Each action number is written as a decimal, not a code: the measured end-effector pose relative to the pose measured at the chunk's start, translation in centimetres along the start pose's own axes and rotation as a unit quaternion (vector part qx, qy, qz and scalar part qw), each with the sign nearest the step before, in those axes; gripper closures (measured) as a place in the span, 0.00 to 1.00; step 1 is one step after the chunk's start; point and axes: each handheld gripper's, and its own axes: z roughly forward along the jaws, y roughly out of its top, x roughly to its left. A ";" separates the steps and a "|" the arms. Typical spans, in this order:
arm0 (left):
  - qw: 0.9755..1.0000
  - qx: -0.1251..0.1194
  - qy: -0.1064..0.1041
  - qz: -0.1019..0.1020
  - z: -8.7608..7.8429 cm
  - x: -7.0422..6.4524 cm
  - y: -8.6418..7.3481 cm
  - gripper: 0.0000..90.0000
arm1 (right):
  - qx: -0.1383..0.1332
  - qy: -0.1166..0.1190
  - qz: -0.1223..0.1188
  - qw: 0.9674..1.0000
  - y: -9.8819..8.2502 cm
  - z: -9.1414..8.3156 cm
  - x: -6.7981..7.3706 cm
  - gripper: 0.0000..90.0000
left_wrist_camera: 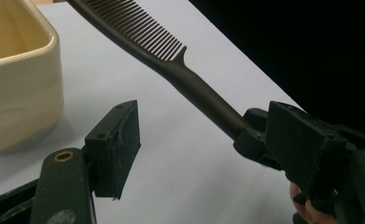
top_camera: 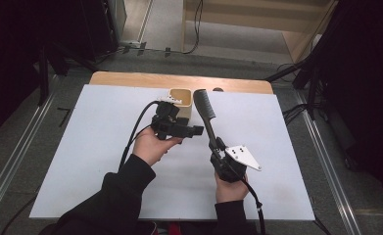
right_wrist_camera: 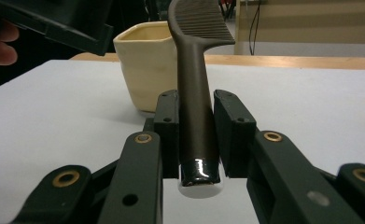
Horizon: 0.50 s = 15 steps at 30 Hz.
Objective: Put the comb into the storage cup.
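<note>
A dark brown comb [top_camera: 204, 105] rises at a slant from my right gripper [top_camera: 214, 145], which is shut on its handle. In the right gripper view the handle [right_wrist_camera: 196, 84] stands pinched between both pads of the right gripper [right_wrist_camera: 196, 109], teeth at the top. My left gripper [top_camera: 194, 130] hovers just left of the comb, turned on its side, jaws open and empty. The left gripper view shows the left gripper [left_wrist_camera: 213, 144] spread wide, with the comb [left_wrist_camera: 171, 60] crossing beyond it. A cream square cup [top_camera: 181, 98] stands behind the left gripper.
A white sheet [top_camera: 106, 147] covers the wooden table [top_camera: 130, 78]. The cup [right_wrist_camera: 145, 65] is just left of the comb, and the cup [left_wrist_camera: 17, 70] sits close to the left jaw. Dark stands and cables ring the table.
</note>
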 end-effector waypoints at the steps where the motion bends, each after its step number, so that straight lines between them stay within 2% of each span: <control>1: 1.000 0.000 -0.001 -0.004 0.2 0.0 0.1 0.30 | -0.001 0.000 0.000 1.000 0.0 0.0 0.0 0.78; 4: 1.000 -0.005 0.008 -0.012 0.5 -0.1 0.3 0.30 | -0.005 -0.003 0.001 1.000 0.0 0.0 0.1 0.78; 9: 1.000 -0.014 0.022 -0.003 1.1 -0.8 0.5 0.30 | -0.014 -0.004 0.002 1.000 0.0 0.1 0.1 0.78; 12: 0.999 -0.021 0.024 -0.007 1.4 -1.0 0.8 0.30 | -0.019 -0.007 0.001 1.000 0.0 0.2 0.3 0.78; 15: 0.999 -0.024 0.035 -0.008 1.8 -1.2 0.9 0.30 | -0.021 -0.009 0.001 1.000 0.0 0.4 0.3 0.78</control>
